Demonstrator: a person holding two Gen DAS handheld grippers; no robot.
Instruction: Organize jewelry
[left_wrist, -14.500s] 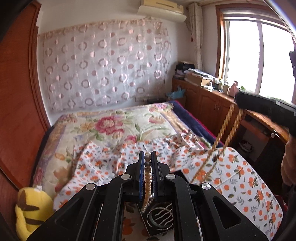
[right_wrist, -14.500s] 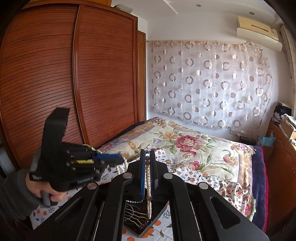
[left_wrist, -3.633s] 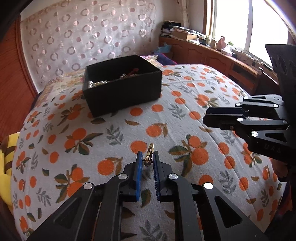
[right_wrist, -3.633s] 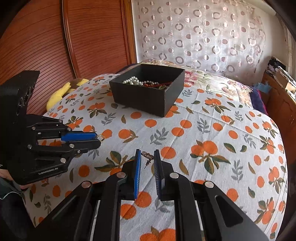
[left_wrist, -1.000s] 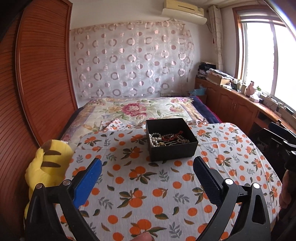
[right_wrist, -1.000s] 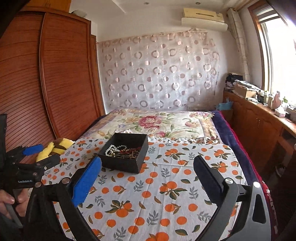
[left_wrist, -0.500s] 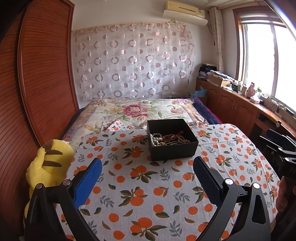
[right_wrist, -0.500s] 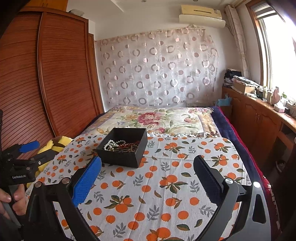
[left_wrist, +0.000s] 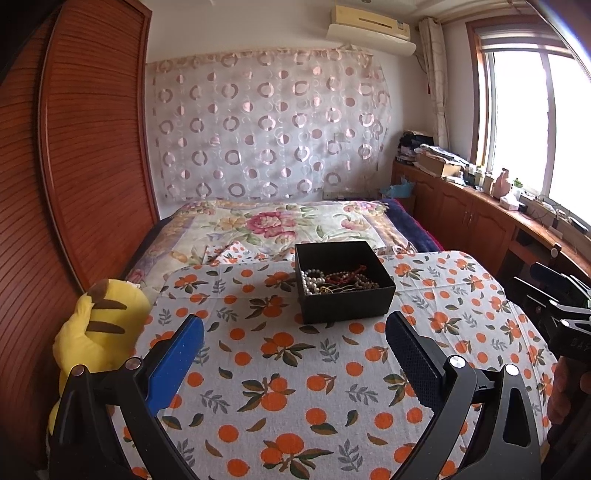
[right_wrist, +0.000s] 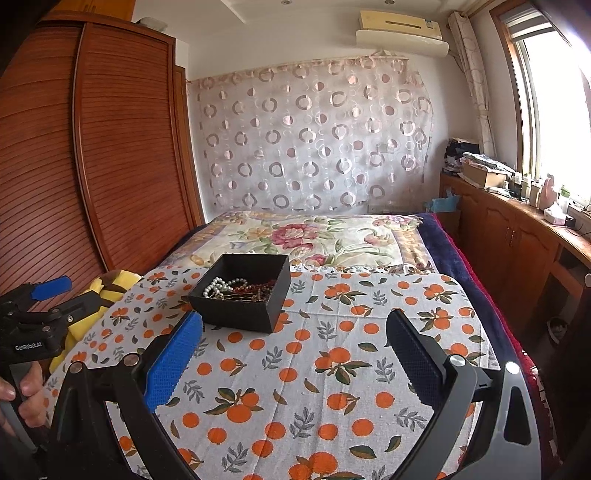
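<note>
A black open box (left_wrist: 345, 284) (right_wrist: 242, 297) sits on the orange-print cloth (left_wrist: 288, 369) (right_wrist: 332, 362) over the bed. Inside lie a white pearl string (left_wrist: 312, 282) (right_wrist: 216, 285), dark red beads (left_wrist: 347, 275) (right_wrist: 258, 290) and other tangled jewelry. My left gripper (left_wrist: 293, 345) hangs wide open well short of the box, with nothing between its fingers. My right gripper (right_wrist: 293, 345) is likewise wide open and holds nothing, with the box ahead and to its left. Each gripper shows at the edge of the other's view: the right one (left_wrist: 561, 306) and the left one (right_wrist: 33, 314), held by a hand.
A yellow plush toy (left_wrist: 96, 328) (right_wrist: 107, 288) lies at the bed's left edge beside the wooden wardrobe (left_wrist: 74, 184) (right_wrist: 92, 166). A floral quilt (left_wrist: 280, 225) covers the far half of the bed. Wooden cabinets (left_wrist: 480, 221) run along the window wall at the right.
Over the last second both grippers stayed wide open and drew slightly back and up from the bed. Earlier each held jewelry between shut fingers; that jewelry is now out of the fingers.
</note>
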